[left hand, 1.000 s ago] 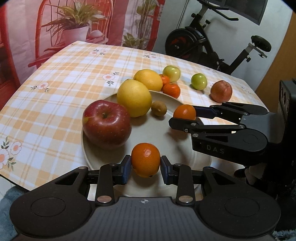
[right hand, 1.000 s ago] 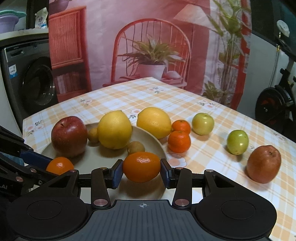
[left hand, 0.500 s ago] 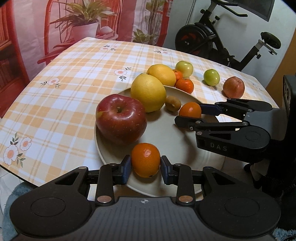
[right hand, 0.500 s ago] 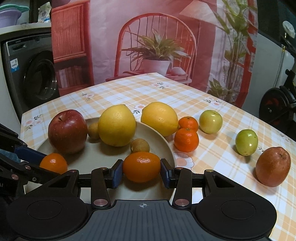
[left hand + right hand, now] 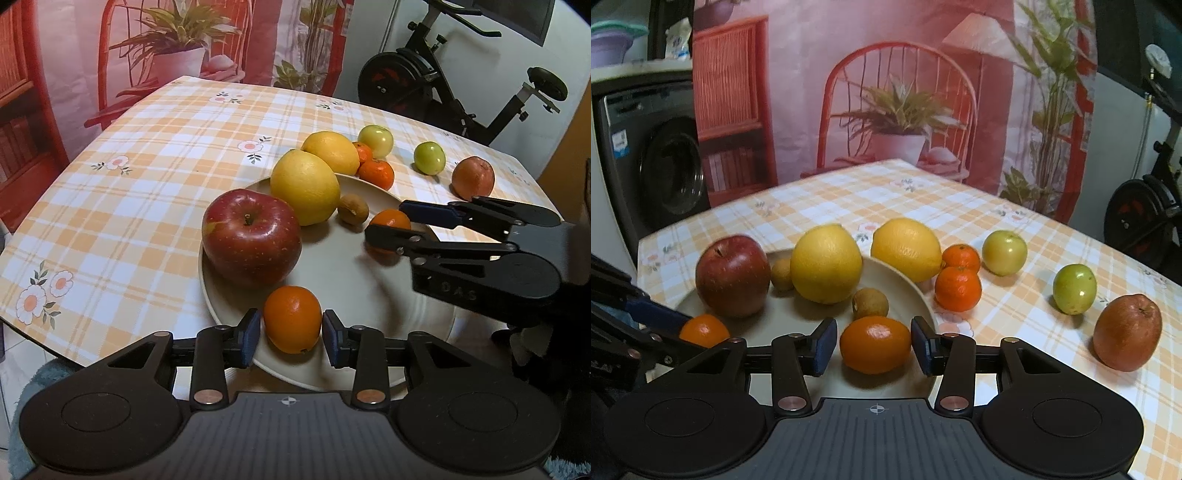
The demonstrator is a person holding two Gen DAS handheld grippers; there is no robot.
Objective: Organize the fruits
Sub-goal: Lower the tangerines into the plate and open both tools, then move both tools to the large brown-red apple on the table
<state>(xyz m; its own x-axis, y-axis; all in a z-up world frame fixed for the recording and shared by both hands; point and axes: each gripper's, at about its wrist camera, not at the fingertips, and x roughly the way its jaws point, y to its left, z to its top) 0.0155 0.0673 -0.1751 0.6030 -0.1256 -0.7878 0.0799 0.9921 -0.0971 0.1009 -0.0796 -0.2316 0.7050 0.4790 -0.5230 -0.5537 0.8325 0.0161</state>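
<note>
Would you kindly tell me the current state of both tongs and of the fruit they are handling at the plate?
Left tongs: open, jaws just been opening, pads clear of the front orange between them.
Front orange: resting on the plate, ungripped.
Right tongs: open, pads seemingly just off the second orange.
Second orange: sitting on the plate.
Red apple: on the plate, stem up.

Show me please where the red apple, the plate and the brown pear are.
red apple [image 5: 251, 236], left wrist view, middle of its skin
plate [image 5: 347, 273], left wrist view, bare middle of the dish
brown pear [image 5: 1126, 332], right wrist view, middle of its body
</note>
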